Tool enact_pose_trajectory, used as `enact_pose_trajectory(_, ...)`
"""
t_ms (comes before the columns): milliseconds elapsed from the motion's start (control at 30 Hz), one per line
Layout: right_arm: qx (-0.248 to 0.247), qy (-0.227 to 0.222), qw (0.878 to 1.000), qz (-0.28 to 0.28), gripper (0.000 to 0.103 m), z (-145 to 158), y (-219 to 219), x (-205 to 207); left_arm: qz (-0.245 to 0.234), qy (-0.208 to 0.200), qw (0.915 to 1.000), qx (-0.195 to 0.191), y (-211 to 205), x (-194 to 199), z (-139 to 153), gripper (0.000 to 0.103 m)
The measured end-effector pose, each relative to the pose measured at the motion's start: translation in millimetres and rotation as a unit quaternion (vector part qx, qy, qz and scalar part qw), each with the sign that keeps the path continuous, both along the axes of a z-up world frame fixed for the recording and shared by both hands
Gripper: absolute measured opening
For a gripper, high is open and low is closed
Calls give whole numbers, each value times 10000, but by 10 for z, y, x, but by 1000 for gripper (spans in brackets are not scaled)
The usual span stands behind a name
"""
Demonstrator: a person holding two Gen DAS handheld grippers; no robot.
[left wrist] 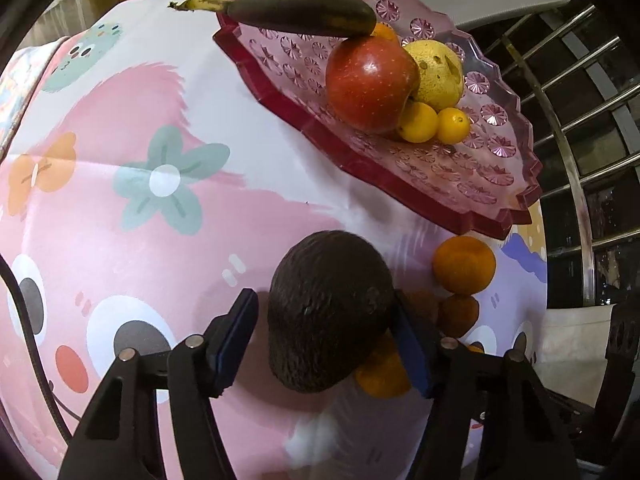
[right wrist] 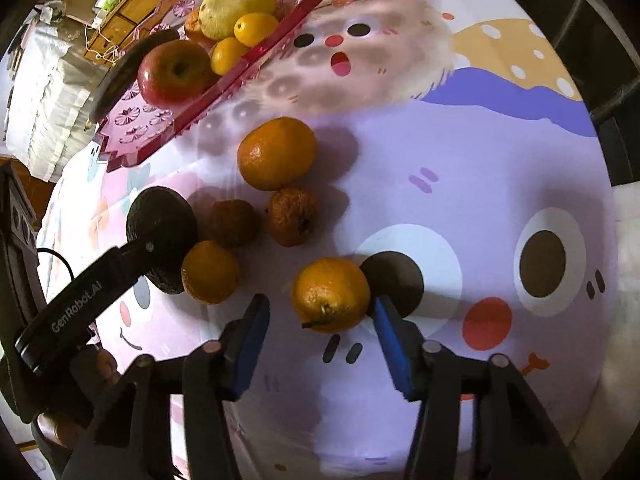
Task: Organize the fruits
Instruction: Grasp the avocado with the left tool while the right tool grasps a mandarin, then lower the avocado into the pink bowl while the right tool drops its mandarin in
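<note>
L tongs [left wrist: 326, 340]: spread wide, avocado [left wrist: 330, 312] sits between the blue pads; R pad touches it, L pad has a gap, so not pinching.
R tongs [right wrist: 320, 324]: spread, around an orange [right wrist: 331, 295]; R pad just at its side, L pad apart. No pinch seen.
Avocado: dark, rough skin, on the desk [left wrist: 140, 240] at 6 o'clock from the tray, in L view. In R view it's at 9 o'clock, partly behind the L tool's black arm.
Loose fruit (R view): big orange [right wrist: 276, 153] at 12 o'clock of the group; two shrivelled brownish ones [right wrist: 293, 217] below it, side by side; another orange touching the avocado's lower R side; the one in the R tongs nearest the cam.
Tray [left wrist: 460, 184]: pink, patterned, scalloped rim, on the desk at approx 1 o'clock in L view.
On tray: red apple [left wrist: 370, 84], pale yellow apple-like fruit [left wrist: 438, 74] behind it, two small yellow citrus [left wrist: 418, 122] in front, touching; blackened banana [left wrist: 300, 12] across the far rim, stem sticking out past the edge.
Desk cover: pink/lilac cartoon print w/ flowers and big eyes.
</note>
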State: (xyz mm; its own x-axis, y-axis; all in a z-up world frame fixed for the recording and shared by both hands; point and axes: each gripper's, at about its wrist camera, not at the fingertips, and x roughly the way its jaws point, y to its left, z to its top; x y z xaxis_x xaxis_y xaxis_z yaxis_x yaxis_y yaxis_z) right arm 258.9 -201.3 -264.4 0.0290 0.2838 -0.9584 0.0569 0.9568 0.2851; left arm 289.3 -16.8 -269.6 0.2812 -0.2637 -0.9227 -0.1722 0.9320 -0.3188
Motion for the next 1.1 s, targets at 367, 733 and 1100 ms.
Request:
enact_pose_trajectory(367, -90, -61, 9999, 52, 39, -11, -28, 17, -141, -31, 9992, 365, -73, -11, 79, 56)
enact_pose_trajectory(733, 53, -265, 9995, 162, 38, 154, -31, -32, -464, -494, 9945, 793, -90, -151, 593, 56)
enact_pose_trajectory(1100, 115, -1342, 9898, 473, 38, 900, 14, 141, -909, -1407, 9828, 782, -297, -127, 1398, 56)
